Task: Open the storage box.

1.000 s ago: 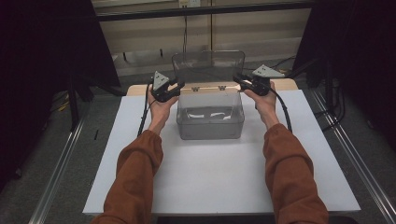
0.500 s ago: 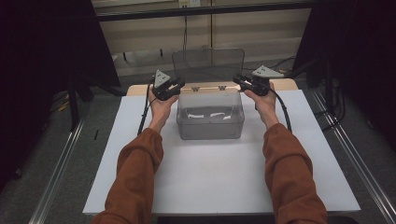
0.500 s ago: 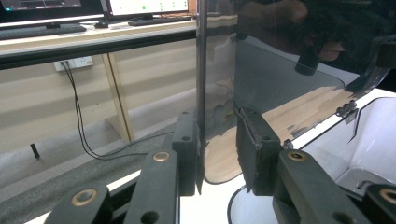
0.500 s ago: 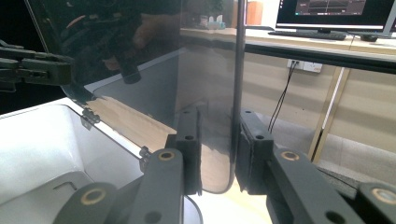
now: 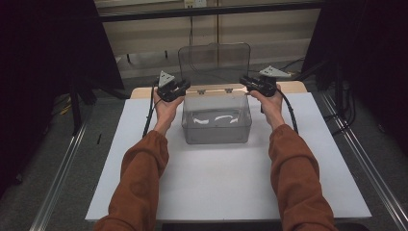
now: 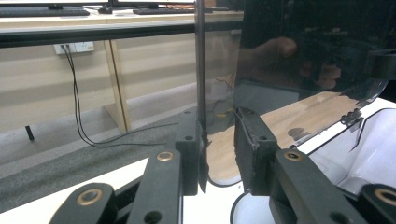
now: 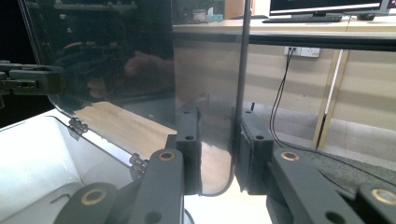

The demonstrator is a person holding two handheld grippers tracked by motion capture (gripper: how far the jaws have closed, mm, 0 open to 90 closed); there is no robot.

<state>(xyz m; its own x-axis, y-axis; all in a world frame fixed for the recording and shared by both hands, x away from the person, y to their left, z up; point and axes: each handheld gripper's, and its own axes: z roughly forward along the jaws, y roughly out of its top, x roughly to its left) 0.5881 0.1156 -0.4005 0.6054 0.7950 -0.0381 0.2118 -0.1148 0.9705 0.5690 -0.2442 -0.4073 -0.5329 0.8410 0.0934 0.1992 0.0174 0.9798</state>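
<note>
White tabletop (image 5: 216, 192), frame centre: clear hinged lid (image 5: 215, 61), stiff, light, slippery, is straddled at its side edges by left gripper (image 5: 179, 89) and right gripper (image 5: 251, 85), jaws narrowly parted.

White-covered table (image 5: 226, 192), bare wooden strip along its far edge, clear plastic box (image 5: 216, 120) standing near the back, contents unclear

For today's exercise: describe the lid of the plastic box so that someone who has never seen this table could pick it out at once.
On the white table top stands a clear, rectangular plastic box. Along its far rim, on two small hinges, rises the transparent smoky lid, upright, between the left gripper and right gripper. It is the one see-through, round-cornered panel.
</note>
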